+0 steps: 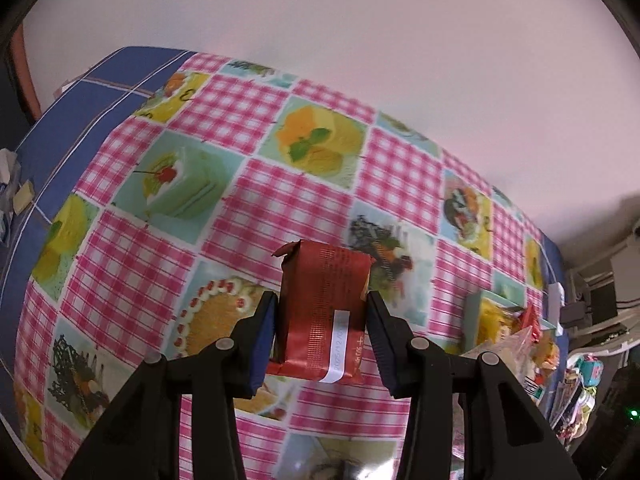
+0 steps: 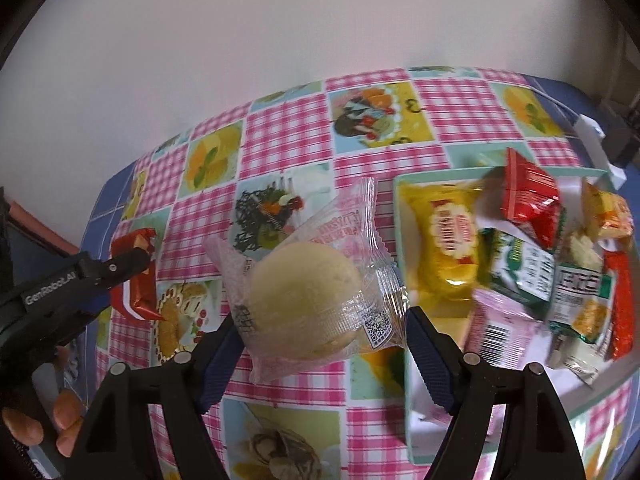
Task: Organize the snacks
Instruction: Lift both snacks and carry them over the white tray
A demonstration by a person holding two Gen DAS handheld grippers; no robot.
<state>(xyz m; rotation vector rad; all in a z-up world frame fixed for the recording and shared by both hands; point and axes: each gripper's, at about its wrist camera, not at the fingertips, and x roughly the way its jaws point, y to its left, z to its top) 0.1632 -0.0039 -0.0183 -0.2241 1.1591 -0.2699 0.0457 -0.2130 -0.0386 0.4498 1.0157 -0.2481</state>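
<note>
The left gripper [image 1: 322, 328] is clenched on a dark red snack packet [image 1: 322, 312], its blue pads pressing the packet's two sides; the packet stands upright between them, clear of the counter [image 1: 280, 200], a white date strip running down its face. From the right wrist view the same packet [image 2: 136, 276] shows above the counter's left edge, with the fingers of the person's hand [image 2: 44, 424] on the handle below.

The right gripper [image 2: 320, 344] grasps a pale round bun in a clear wrapper [image 2: 308, 304]; the wrapper fills the gap between the pads and is lifted off the cloth, beside the tray's left rim.

The tray [image 2: 412, 432], pale green with a white inside, lies toward the counter's right edge and holds a loose heap of snacks: a yellow packet [image 2: 452, 240] against its left wall, a red one [image 2: 528, 196] on top, green-and-white ones [image 2: 524, 268] in the middle and a pink one [image 2: 500, 324] nearer the front.

The counter wears a cloth of pink gingham squares alternating with pictures of cakes and desserts, laid over a blue checked one [image 1: 80, 120] that shows along the left side. A plain pale wall [image 1: 360, 40] rises behind the far edge. At the far right corner sits a white plug block with a cable [image 2: 596, 144].
</note>
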